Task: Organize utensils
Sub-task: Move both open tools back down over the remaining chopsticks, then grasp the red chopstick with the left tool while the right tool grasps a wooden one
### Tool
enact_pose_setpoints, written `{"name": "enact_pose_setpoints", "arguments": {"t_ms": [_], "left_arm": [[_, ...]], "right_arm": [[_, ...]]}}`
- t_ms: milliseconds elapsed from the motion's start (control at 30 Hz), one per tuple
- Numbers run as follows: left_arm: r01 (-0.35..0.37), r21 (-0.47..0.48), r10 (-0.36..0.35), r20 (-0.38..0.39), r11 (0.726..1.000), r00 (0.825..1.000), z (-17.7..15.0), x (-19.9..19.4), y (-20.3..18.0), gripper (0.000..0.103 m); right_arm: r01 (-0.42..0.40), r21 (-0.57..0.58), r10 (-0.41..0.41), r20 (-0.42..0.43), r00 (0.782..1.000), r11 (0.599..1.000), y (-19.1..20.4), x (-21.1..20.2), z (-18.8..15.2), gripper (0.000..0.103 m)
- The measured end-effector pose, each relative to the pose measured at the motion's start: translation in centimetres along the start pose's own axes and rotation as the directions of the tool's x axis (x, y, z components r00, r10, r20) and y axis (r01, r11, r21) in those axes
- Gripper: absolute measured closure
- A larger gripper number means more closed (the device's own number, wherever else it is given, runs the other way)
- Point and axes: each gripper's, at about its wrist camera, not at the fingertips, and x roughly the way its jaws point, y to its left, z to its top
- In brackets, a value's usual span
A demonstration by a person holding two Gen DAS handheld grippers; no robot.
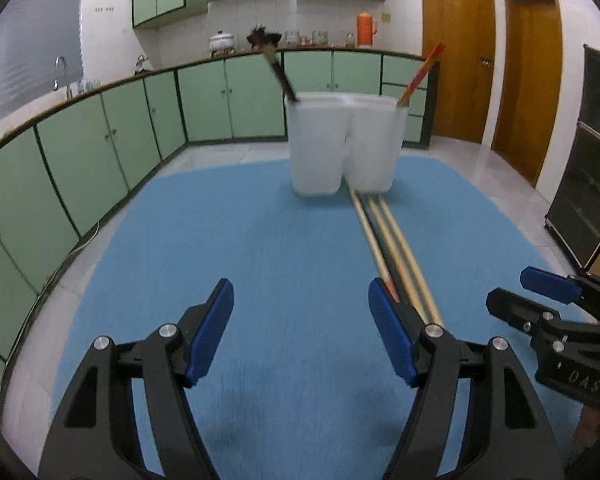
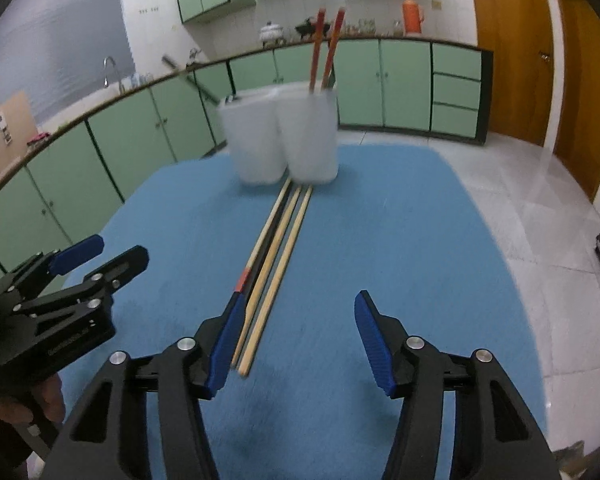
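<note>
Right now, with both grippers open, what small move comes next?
Probably shift the right gripper slightly left and lower it over the chopsticks: their near ends lie by its left finger, loose on the blue mat, while two red ones already stand in the white holder.

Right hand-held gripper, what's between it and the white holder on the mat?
In the right wrist view, chopsticks lie on the blue mat from the right hand-held gripper to the white holder.

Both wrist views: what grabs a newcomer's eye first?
The bundle of long chopsticks lying on the blue mat, running from the grippers to the foot of two white translucent holders at the mat's far edge. Red chopsticks stand in the right holder. Both the left gripper and the right gripper hang open, empty.
</note>
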Motion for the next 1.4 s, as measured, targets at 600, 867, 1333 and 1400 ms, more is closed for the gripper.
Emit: {"name": "enact_pose_setpoints", "arguments": {"t_ms": [600,867,1333,1400], "left_arm": [[0.007,0.001,-0.007,-0.058,1.000,0.998,-2.1,0.2,-0.2,0.035],[0.083,0.018,-0.081,-0.086,0.996,0.993,-2.3,0.4,-1.3,0.035],[0.125,0.081,-0.106,-0.213,0.989,0.971,-2.9,2.9,-4.7,0.036],[0.122,0.078,-0.101,-0.228,0.989,0.968,-2.9,3.2,-4.8,0.036]], "right_arm": [[0.024,-0.074,-0.033,-0.113,0.993,0.997,1.2,2.9,-1.8,0.062],[0.051,0.004,-0.050,-0.080,0.996,0.999,-2.0,2.0,-1.5,0.062],[0.030,0.060,-0.025,-0.072,0.997,0.998,-3.6,1.9,-1.5,0.062],[0.027,0.064,-0.022,-0.072,0.997,0.998,-3.6,1.9,-1.5,0.062]]}}
